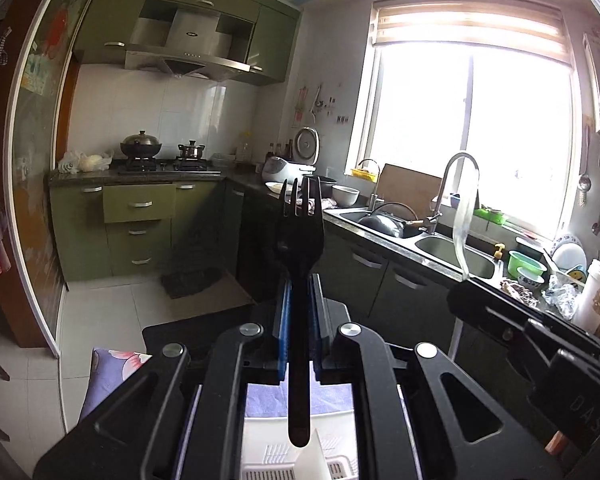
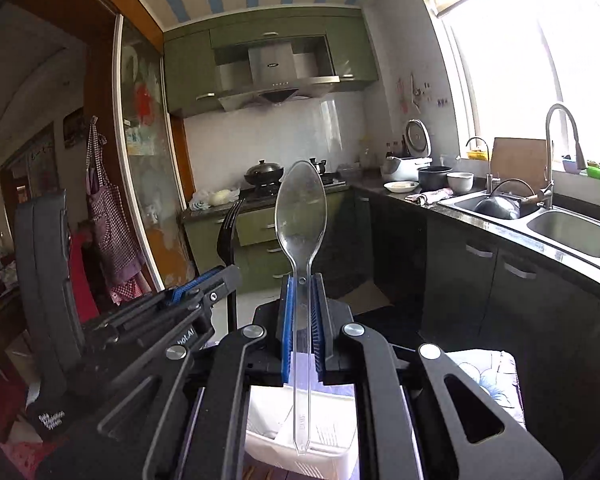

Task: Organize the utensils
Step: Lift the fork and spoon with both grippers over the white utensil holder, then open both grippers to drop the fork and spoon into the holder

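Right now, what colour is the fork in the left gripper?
Black. The fork is solid black plastic, seen best in the left wrist view, clamped in the left gripper.

White basket below (unobstructed)

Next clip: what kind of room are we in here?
A home kitchen, by the look of it. A gas stove with pots sits under a range hood, and a double sink with a tall faucet runs beneath the window, with green cabinets all around.
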Demonstrator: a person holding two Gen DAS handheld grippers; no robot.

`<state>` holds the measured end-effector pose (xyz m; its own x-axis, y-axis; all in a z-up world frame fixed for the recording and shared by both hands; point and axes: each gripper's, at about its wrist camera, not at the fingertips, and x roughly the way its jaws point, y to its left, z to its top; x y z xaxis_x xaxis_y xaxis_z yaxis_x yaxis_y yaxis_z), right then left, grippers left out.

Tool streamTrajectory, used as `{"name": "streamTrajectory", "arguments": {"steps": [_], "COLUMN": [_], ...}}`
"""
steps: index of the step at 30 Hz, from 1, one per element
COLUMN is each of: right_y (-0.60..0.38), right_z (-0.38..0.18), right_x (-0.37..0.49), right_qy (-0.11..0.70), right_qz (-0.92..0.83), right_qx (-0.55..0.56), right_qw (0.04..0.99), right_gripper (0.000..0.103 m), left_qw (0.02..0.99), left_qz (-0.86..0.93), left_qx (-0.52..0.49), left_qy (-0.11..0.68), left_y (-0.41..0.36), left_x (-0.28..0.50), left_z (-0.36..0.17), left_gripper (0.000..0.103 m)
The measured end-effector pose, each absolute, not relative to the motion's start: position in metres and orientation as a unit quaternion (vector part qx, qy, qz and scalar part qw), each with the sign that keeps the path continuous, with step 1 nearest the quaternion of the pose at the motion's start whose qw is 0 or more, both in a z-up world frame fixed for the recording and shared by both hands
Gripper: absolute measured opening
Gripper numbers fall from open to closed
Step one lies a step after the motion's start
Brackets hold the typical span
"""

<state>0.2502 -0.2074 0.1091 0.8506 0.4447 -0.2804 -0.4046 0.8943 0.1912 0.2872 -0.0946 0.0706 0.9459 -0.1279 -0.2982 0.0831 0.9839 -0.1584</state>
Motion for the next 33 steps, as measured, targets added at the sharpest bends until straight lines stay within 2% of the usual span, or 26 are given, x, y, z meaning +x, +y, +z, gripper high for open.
{"name": "streamTrajectory", "arguments": {"steps": [8,24,26,27,30,33], "right_y": [-0.190,-0.201,-0.202,-0.202,-0.202,-0.204], "right_z": [0.064,0.010,0.007,0.007,0.008,0.011], "right_x": [0.293,0.251,0.246,0.244,0.238,0.232], "right_qy": [0.180,0.207,0.207,0.207,0.205,0.203], "right_qz": [0.197,0.198,0.199,0.198,0.196,0.195], "right_qx": [0.036,0.001,-0.001,-0.004,-0.007,-0.008], "right_qw": [0.963,0.958,0.958,0.958,0.959,0.959], "right_gripper": [0.009,0.010,0.015,0.022,0.023,0.031], "left_qw": [0.978,0.968,0.968,0.968,0.968,0.968], "left_qz": [-0.039,-0.054,-0.053,-0.053,-0.053,-0.055], "left_qx": [-0.053,-0.025,-0.022,-0.021,-0.019,-0.021], "left_qy": [0.199,0.244,0.245,0.245,0.244,0.242], "left_y": [-0.089,-0.091,-0.090,-0.090,-0.091,-0.090], "left_x": [0.301,0.272,0.269,0.267,0.262,0.257], "left_z": [0.028,-0.001,0.000,0.000,0.002,0.007], "left_gripper": [0.009,0.010,0.012,0.015,0.016,0.016]}}
